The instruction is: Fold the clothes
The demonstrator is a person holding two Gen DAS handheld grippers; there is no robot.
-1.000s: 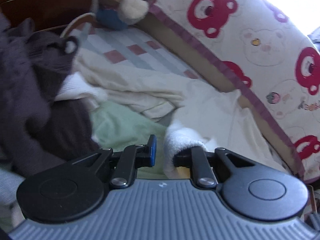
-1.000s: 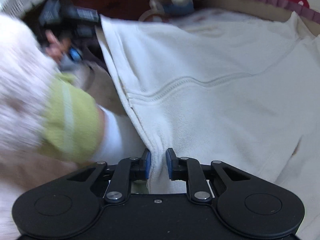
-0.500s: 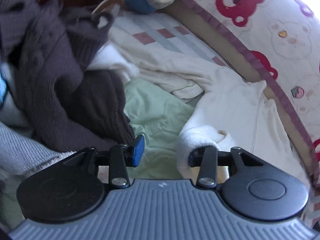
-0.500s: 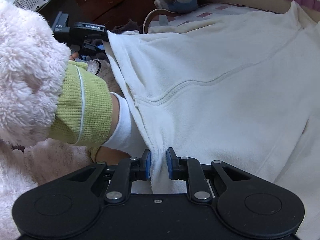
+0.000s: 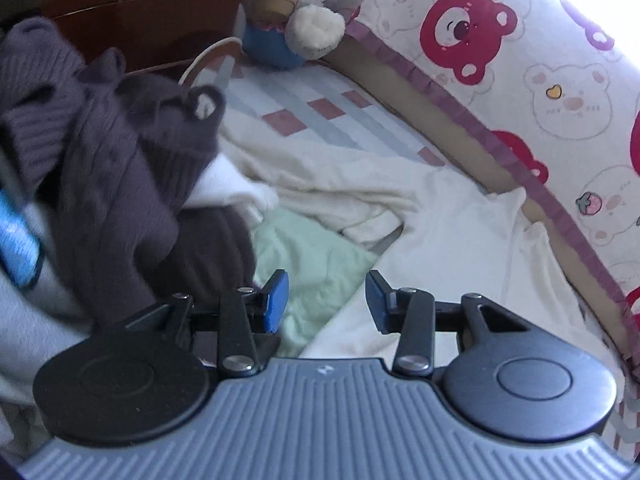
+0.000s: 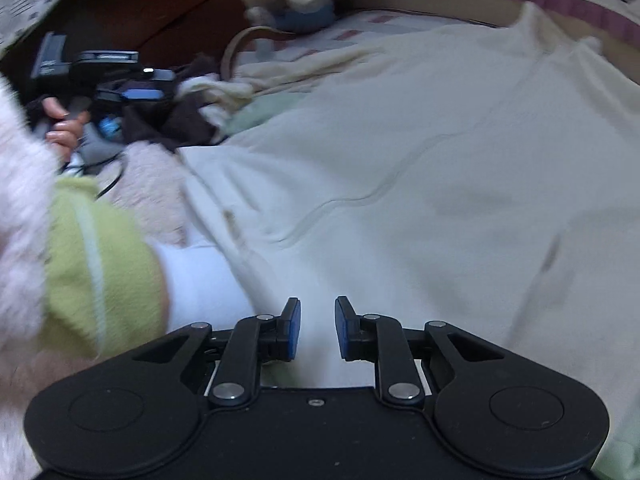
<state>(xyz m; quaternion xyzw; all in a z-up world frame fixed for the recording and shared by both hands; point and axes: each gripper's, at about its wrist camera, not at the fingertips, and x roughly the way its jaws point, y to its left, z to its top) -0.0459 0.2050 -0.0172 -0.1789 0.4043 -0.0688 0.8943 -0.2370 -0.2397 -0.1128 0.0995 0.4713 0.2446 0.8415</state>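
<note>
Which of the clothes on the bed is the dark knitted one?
The purple-brown sweater, heaped at the left of the left wrist view. The cream top and the green garment beside it are pale and lie flat.

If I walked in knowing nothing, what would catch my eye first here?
Probably the big cream fleece garment spread across the bed, filling most of the right wrist view. Next, the bright red bear prints on the bumper along the bed's far edge, with a plush bunny propped in the corner. A dark knitted sweater is heaped at left.
</note>
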